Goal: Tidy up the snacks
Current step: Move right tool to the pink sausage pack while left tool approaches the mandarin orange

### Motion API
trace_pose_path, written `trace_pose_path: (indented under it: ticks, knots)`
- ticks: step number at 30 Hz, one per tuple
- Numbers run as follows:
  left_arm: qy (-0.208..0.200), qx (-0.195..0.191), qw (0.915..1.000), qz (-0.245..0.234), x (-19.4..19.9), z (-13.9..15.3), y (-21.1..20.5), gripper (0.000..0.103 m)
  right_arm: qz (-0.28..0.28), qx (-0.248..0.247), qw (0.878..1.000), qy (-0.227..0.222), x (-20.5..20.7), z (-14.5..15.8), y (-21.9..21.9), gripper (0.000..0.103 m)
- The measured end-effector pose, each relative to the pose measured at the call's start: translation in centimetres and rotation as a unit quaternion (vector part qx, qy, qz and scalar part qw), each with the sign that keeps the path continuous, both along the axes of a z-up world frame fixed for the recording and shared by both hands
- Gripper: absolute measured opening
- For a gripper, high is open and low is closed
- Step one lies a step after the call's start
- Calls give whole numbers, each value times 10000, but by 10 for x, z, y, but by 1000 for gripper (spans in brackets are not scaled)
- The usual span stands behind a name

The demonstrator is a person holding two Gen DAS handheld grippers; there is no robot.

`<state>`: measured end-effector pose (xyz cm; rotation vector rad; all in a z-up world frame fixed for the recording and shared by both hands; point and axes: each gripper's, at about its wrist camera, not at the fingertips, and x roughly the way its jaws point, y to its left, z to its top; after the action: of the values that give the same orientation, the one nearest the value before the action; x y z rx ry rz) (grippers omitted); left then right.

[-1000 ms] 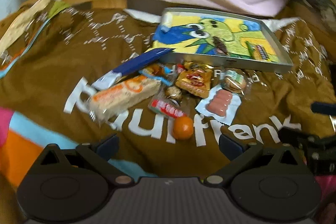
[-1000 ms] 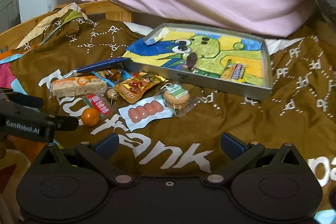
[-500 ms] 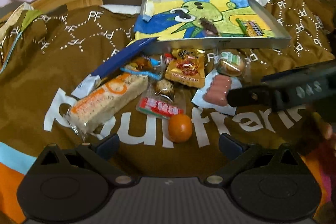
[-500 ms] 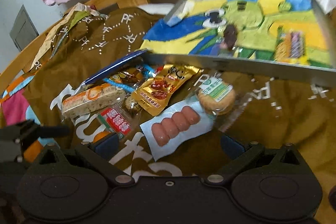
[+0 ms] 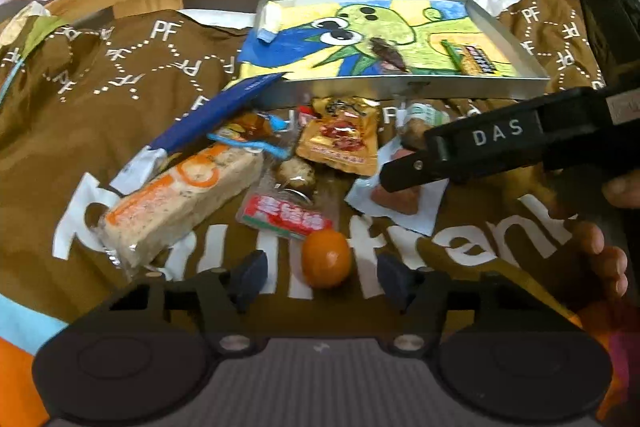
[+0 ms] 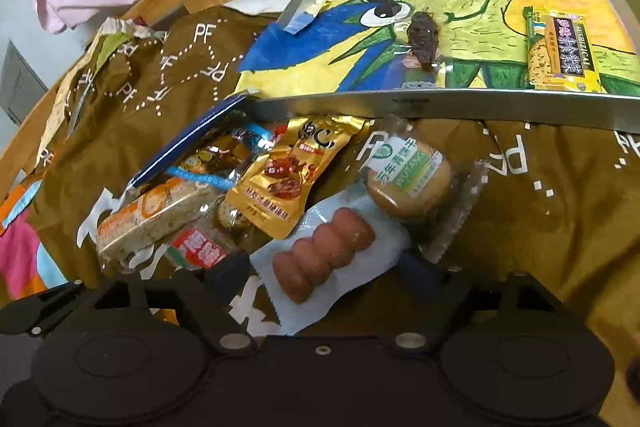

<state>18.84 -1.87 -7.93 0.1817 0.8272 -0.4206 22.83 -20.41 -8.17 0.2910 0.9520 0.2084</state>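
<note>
Loose snacks lie on a brown blanket in front of a metal tray (image 5: 400,89) (image 6: 440,105) lined with a cartoon drawing. My left gripper (image 5: 321,275) is open, with a small orange fruit (image 5: 325,264) between its fingertips and a gap on each side. My right gripper (image 6: 324,277) is open and low over a sausage pack (image 6: 324,255), one finger on either side of it. In the left wrist view the right gripper (image 5: 400,177) reaches in from the right and hides part of the sausage pack (image 5: 400,203).
A dark snack (image 6: 422,39) and a yellow bar pack (image 6: 560,51) lie in the tray. A cracker bar (image 5: 180,199), blue pack (image 5: 216,115), gold pack (image 5: 340,143), red-label pack (image 5: 284,219) and round biscuit (image 6: 408,183) crowd the blanket. Pink bedding lies behind. A hand (image 5: 600,251) shows at right.
Both grippers moved forward and down toward the snacks. Their jaws have narrowed, the left around the orange fruit, the right over the sausage pack.
</note>
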Motion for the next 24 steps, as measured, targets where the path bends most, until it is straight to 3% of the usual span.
trace_pose_path:
  ticks: [6,10,16,24]
  knots:
    - [17,49,10000,9,1,-2,-5,51,-285,-54,9995,125,10,-5,10,92]
    - [15,48,10000,30,3,-4,-5,40,-253,-410,9988,96,22,-9,24,95]
    - [58,10,10000,60,3,-5,-4,30,100,-1158,9932,-55,18,-12,34,79]
    - [-68,106,9999,8,0,-6,-8,29,836,-1380,9869,-19,3,-4,25,76]
